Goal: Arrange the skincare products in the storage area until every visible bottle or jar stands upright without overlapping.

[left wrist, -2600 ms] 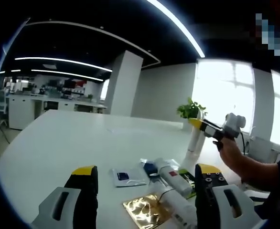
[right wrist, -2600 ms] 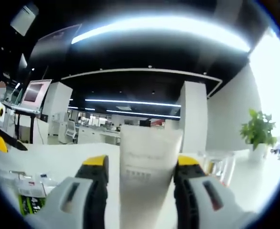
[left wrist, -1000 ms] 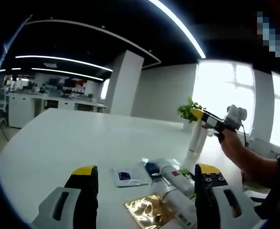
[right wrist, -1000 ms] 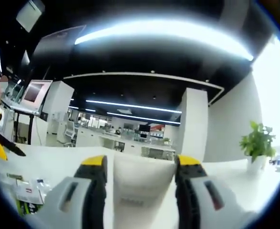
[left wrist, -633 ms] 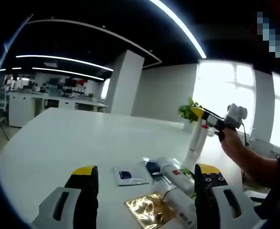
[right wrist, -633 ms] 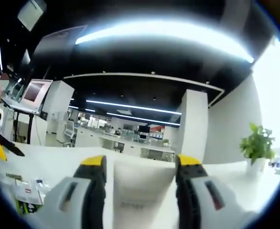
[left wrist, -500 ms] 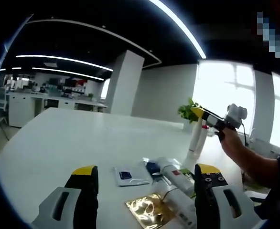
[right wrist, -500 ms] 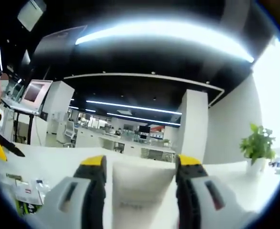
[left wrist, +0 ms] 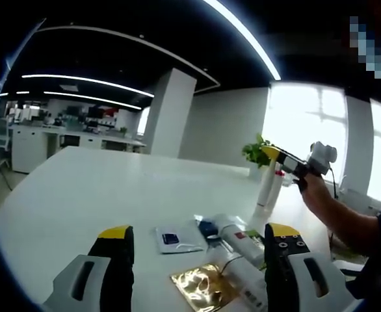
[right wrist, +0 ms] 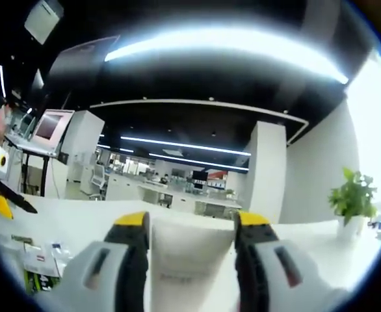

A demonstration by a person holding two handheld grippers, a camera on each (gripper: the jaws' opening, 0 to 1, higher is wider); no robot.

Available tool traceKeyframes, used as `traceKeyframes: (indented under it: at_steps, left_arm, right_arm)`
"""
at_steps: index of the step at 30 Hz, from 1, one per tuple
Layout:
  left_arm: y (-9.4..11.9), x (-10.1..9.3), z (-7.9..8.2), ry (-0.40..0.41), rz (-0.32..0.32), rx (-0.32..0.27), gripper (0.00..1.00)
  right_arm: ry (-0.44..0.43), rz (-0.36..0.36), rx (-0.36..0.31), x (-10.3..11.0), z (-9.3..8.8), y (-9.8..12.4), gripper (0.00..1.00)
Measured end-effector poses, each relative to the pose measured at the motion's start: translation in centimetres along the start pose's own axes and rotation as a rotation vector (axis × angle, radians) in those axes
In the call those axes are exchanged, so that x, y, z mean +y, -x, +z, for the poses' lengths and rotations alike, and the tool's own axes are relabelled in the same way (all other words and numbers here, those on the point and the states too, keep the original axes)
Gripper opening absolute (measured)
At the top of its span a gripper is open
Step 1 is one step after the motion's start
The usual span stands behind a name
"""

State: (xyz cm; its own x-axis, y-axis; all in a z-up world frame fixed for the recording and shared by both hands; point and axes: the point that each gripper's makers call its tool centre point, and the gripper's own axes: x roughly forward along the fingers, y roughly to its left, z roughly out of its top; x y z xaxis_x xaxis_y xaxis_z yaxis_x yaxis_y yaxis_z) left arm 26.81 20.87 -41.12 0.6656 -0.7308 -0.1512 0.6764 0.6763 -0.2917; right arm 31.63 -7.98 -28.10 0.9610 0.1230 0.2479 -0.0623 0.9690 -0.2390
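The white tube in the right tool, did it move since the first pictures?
Yes. The white tube sank lower between the right tool's jaws, which stay shut on it; in the left gripper view it stands upright on the table. The left tool stayed open, and the lying tubes and gold sachet stayed put.

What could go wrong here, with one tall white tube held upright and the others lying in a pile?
The white tube stands tall and narrow in the right gripper; it might topple once released. The lying tubes overlap beside the gold sachet, so the open left gripper could nudge neighbours while picking one.
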Motion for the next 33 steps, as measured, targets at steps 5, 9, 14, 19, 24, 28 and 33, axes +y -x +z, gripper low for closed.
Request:
traceKeyframes:
  at_steps: [5,9,14,19,24,28,33]
  left_arm:
    - [0.1,0.0,-0.1,0.001,0.001,0.001,0.83]
    - [0.1,0.0,0.0,0.001,0.002,-0.001,0.83]
    - [0.2,0.0,0.0,0.001,0.002,-0.001,0.83]
    - [0.3,0.1,0.0,0.0,0.004,-0.002,0.83]
    - [0.5,0.3,0.2,0.0,0.007,-0.008,0.83]
    - [0.5,0.3,0.1,-0.002,0.007,-0.006,0.83]
    - [0.4,0.3,0.2,-0.004,0.004,-0.008,0.83]
  right_arm:
    - [0.007,-0.006,0.004,0.0,0.0,0.1,0.52]
    - [0.013,-0.015,0.008,0.0,0.0,0.1,0.51]
    - [0.028,-0.048,0.026,0.0,0.0,0.3,0.51]
    - [0.051,-0.082,0.042,-0.1,0.0,0.4,0.51]
    - [0.064,-0.074,0.052,0.0,-0.1,0.5,0.52]
    - [0.064,-0.078,0.056,-0.1,-0.3,0.7,0.61]
    - [0.065,-0.062,0.043,0.2,0.0,1.1,0.61]
